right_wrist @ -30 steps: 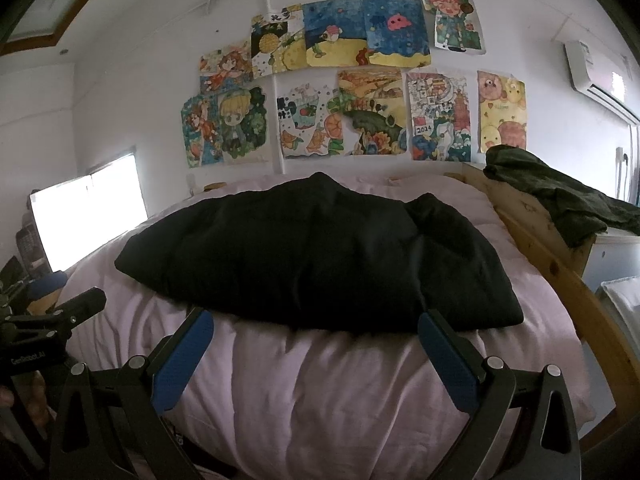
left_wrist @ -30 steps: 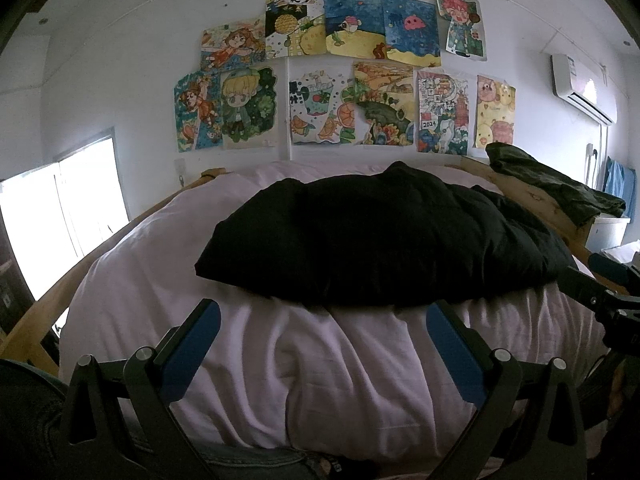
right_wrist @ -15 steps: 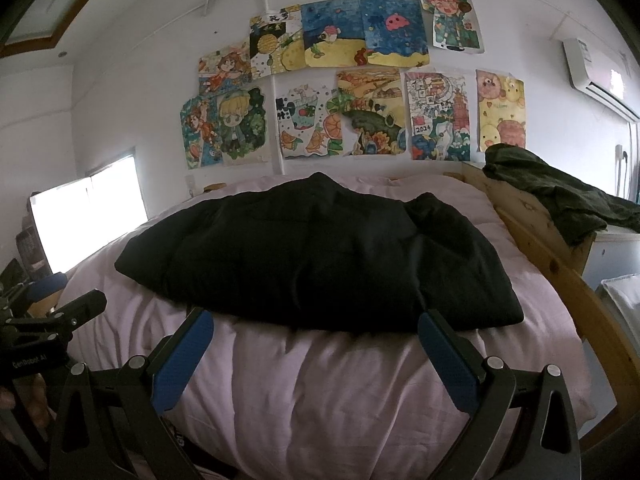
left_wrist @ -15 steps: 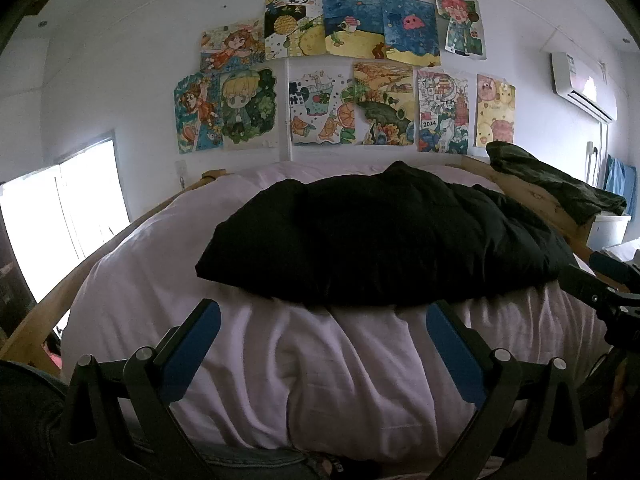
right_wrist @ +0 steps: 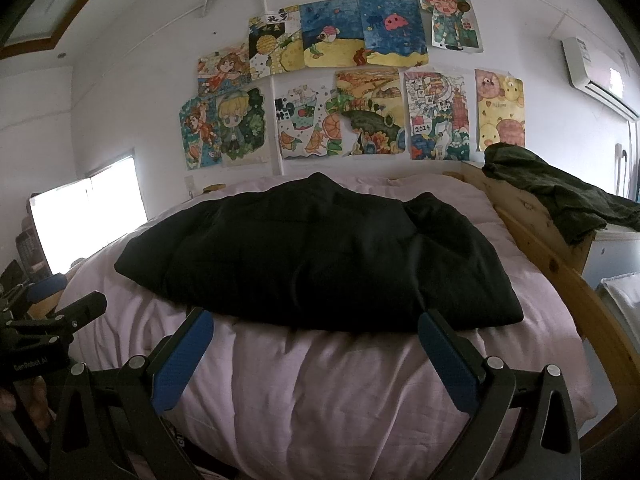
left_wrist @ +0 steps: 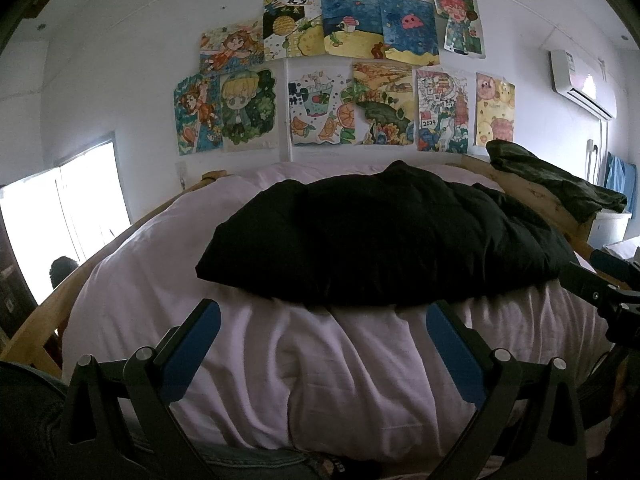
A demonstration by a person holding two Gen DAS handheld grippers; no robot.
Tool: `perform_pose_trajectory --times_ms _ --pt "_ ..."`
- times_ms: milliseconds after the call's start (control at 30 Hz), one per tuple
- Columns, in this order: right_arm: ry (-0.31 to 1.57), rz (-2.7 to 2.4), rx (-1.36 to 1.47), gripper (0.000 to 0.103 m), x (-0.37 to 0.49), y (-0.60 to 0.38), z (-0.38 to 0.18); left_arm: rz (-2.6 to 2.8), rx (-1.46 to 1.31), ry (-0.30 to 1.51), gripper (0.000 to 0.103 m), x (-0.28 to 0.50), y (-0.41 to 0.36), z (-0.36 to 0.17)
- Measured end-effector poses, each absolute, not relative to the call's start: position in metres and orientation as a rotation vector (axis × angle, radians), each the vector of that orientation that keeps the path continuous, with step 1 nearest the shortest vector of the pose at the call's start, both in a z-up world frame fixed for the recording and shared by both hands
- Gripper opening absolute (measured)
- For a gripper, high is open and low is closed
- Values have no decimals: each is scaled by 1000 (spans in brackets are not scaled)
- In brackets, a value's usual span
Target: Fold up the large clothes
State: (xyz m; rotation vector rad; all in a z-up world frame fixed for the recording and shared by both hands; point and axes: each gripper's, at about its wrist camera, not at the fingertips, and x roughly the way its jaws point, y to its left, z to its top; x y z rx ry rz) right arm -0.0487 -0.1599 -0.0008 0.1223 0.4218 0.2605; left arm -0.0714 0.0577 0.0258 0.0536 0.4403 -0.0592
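A large black garment (left_wrist: 380,240) lies spread in a puffy heap on a bed with pale pink bedding (left_wrist: 320,368); it also shows in the right wrist view (right_wrist: 320,260). My left gripper (left_wrist: 320,316) is open and empty, held at the bed's near edge, short of the garment's front hem. My right gripper (right_wrist: 316,324) is open and empty too, its blue-padded tips level with the garment's near hem. Each gripper shows at the edge of the other's view: the right (left_wrist: 600,280) and the left (right_wrist: 44,320).
The bed has a wooden frame (right_wrist: 560,264) along its right side, with a dark green garment (right_wrist: 560,192) draped over it. Drawings (left_wrist: 340,76) cover the white wall behind. A bright window (left_wrist: 60,216) is at left, an air conditioner (left_wrist: 580,80) at upper right.
Almost nothing: both grippers stay open in the same place, with only a slight drift of the views.
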Motion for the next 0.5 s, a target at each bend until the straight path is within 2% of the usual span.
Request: perform_pose_trajectory --times_ms 500 --pt "422 260 123 103 -49 -159 1 -61 58 442 101 -71 60 25"
